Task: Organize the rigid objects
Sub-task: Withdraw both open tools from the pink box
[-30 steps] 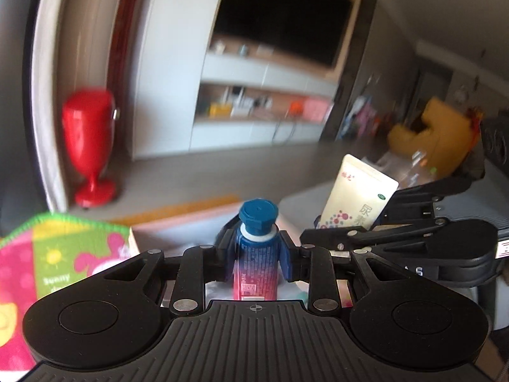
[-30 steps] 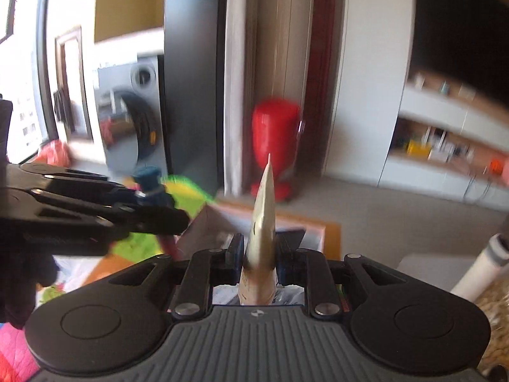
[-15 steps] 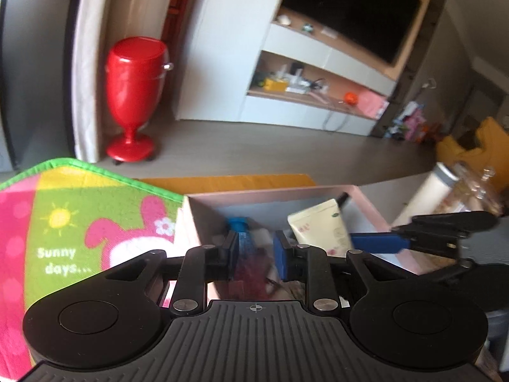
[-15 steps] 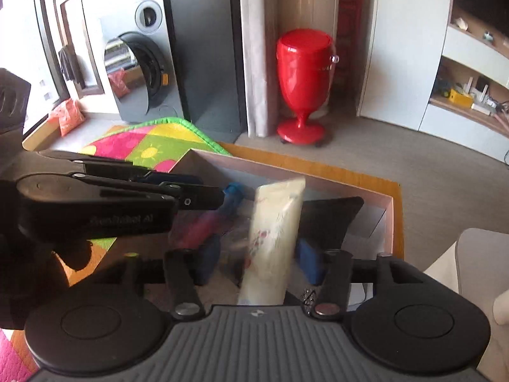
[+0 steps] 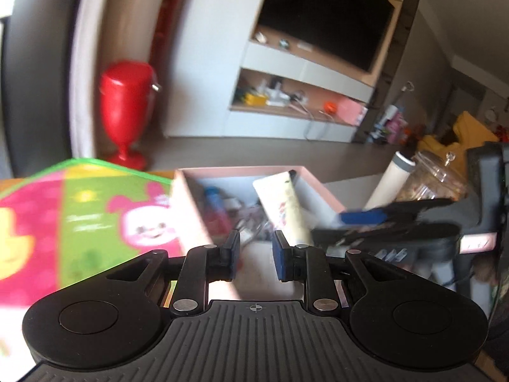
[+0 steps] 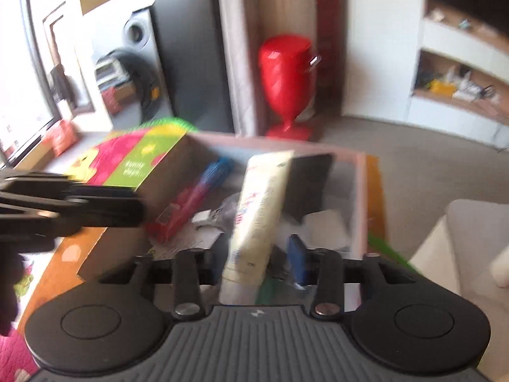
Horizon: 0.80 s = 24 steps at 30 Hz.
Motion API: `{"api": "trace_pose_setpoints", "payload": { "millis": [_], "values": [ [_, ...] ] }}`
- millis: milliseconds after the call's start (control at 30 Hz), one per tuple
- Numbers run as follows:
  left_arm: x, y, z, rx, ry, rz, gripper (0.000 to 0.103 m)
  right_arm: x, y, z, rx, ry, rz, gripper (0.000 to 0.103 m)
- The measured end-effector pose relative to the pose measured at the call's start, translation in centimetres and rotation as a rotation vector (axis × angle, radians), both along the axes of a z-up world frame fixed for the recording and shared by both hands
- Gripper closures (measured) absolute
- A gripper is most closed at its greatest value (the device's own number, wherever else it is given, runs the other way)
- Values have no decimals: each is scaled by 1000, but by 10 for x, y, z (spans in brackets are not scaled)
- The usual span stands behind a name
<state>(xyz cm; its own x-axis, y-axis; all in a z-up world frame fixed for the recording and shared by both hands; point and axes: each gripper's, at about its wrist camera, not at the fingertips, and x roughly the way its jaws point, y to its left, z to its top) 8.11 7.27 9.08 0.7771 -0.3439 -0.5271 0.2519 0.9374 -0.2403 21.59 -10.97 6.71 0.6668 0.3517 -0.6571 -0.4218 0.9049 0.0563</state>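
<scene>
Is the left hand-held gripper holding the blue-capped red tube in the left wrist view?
No, the left hand-held gripper stands open and empty, and the blue-capped red tube lies inside the pink cardboard box.

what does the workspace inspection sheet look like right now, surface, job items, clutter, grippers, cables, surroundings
surface: wooden table, colourful mat on it
job's things: blue-capped tube and cream tube lie in the pink box
clutter: black card, white pieces in box
grippers: left gripper open, empty; right gripper open around the cream tube's end
cables: thin cables at the shelf
surroundings: red bin, TV
</scene>
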Motion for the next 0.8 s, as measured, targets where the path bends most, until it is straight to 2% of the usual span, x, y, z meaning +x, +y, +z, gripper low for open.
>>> {"api": "trace_pose_setpoints", "payload": {
  "millis": [100, 200, 333, 367, 467, 533, 600, 667, 700, 733, 800],
  "values": [
    [-45, 4, -5, 122, -24, 37, 79, -38, -12, 8, 10, -76, -34, 34],
    [-79, 6, -29, 269, 41, 95, 78, -75, -18, 5, 8, -98, -83, 24],
    [-108, 15, -63, 277, 158, 143, 78, -110, -18, -13, -10, -45, -148, 23],
    [-116, 13, -67, 271, 124, 158, 78, -116, -18, -20, -4, -18, -159, 23],
    [-118, 5, -67, 260, 107, 190, 76, -126, -18, -41, 24, 62, -188, 23],
    [-116, -3, -67, 236, 106, 176, 56, -126, -15, -53, 30, 100, -213, 23],
    [-110, -15, -71, 239, 103, 158, 30, -129, -9, -57, 7, 55, -222, 17],
    [-101, -26, -77, 243, 101, 155, 16, -130, -2, -63, -32, 51, -218, 15],
    [-97, -32, -79, 245, 101, 161, 9, -130, 0, -65, -44, 45, -212, 12],
    [-95, -36, -81, 244, 98, 177, 8, -130, 2, -67, -52, 34, -212, 10],
    [-92, -42, -84, 253, 80, 222, 8, -130, 3, -70, -59, 31, -245, 0]
  ]
}}
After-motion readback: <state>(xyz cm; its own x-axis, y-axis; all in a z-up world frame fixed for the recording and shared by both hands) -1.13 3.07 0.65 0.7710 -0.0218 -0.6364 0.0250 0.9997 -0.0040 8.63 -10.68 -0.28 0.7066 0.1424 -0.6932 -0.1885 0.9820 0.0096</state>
